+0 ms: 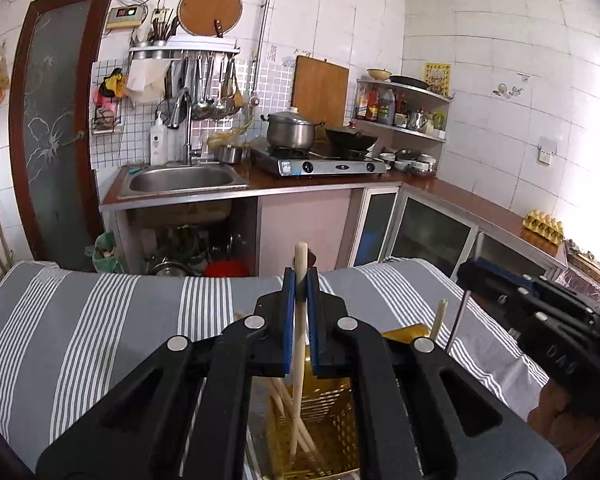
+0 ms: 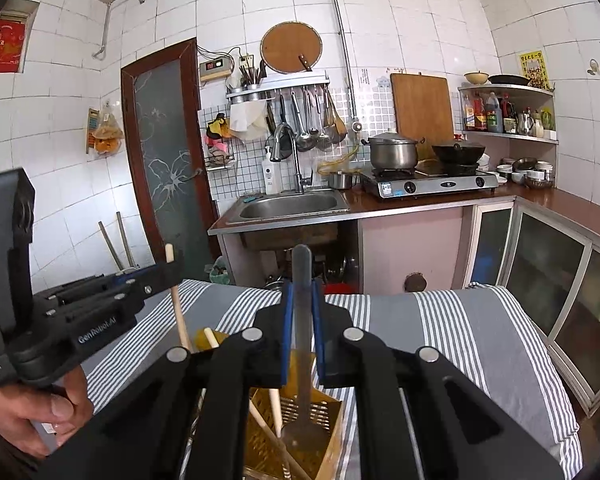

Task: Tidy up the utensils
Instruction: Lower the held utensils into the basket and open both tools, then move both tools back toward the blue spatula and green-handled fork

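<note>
Left gripper (image 1: 301, 280): jaws narrow, clamped on 1 pale chopstick (image 1: 300, 320), which stands near upright, top at 12 o'clock above the pads, lower end inside the yellow slotted holder (image 1: 332, 420) at 6 o'clock. Right gripper (image 2: 302, 292): jaws narrow, clamped on 1 metal utensil (image 2: 302, 340), handle at 12 o'clock, broad end down in the holder at 6 o'clock. Holder sits on striped cloth (image 1: 100, 340).

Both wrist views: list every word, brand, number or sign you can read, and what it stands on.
"GenRobot.AI": on the side of the left gripper, seen from the right wrist.
Embossed letters on the right gripper body: too faint to read.
Red poster: characters blurred.
Yellow poster: too small.
Digital wall display: digits unreadable.
Bottle labels on the corner shelf: too small.
</note>
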### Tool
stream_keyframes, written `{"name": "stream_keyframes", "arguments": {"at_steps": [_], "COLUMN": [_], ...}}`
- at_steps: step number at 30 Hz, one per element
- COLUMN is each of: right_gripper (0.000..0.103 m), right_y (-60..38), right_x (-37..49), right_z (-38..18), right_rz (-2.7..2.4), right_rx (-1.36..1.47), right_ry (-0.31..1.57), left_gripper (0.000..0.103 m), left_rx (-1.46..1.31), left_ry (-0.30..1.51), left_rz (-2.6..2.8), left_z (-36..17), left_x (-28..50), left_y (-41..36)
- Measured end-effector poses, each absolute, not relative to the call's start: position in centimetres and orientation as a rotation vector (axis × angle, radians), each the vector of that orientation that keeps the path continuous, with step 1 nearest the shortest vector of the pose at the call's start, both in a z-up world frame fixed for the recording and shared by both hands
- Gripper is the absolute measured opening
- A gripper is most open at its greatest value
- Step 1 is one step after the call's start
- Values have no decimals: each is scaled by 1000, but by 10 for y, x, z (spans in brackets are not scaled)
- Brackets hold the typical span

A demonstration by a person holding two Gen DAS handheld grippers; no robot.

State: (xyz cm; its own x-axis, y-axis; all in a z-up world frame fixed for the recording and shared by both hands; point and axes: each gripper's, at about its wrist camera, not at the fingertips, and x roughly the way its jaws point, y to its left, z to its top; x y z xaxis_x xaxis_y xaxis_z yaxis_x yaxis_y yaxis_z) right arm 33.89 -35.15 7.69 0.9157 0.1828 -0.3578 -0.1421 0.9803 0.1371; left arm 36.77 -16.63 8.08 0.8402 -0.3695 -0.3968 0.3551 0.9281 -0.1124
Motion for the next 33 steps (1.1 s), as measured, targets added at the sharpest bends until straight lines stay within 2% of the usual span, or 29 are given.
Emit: {"name": "stream_keyframes", "arguments": {"at_steps": [4, 6, 11, 21, 22, 25, 33], "right_gripper": [9, 9, 9, 11, 12, 41, 42], "right_y": [-350, -350, -348, -349, -350, -350, -357], "right_x": [340, 340, 339, 332, 331, 324, 286], "right_z": [76, 75, 76, 83, 84, 88, 85], "right_rz": [169, 169, 169, 151, 141, 128, 86], "right_rx": [110, 110, 109, 115, 118, 125, 115], "right_ry": [386, 385, 382, 365, 360, 349, 349], "left_gripper": [6, 10, 15, 43, 44, 48, 52], "left_rx": [-41, -46, -57, -54, -58, -53, -2], "left_ry": [437, 433, 421, 420, 422, 425, 509], "left_rz": [-377, -374, -368, -316, -308, -280, -208], "left_z": [78, 78, 82, 90, 91, 93, 64], "left_x": [371, 371, 368, 363, 360, 354, 333], "left_y": [-164, -162, -157, -144, -138, -125, -87]}}
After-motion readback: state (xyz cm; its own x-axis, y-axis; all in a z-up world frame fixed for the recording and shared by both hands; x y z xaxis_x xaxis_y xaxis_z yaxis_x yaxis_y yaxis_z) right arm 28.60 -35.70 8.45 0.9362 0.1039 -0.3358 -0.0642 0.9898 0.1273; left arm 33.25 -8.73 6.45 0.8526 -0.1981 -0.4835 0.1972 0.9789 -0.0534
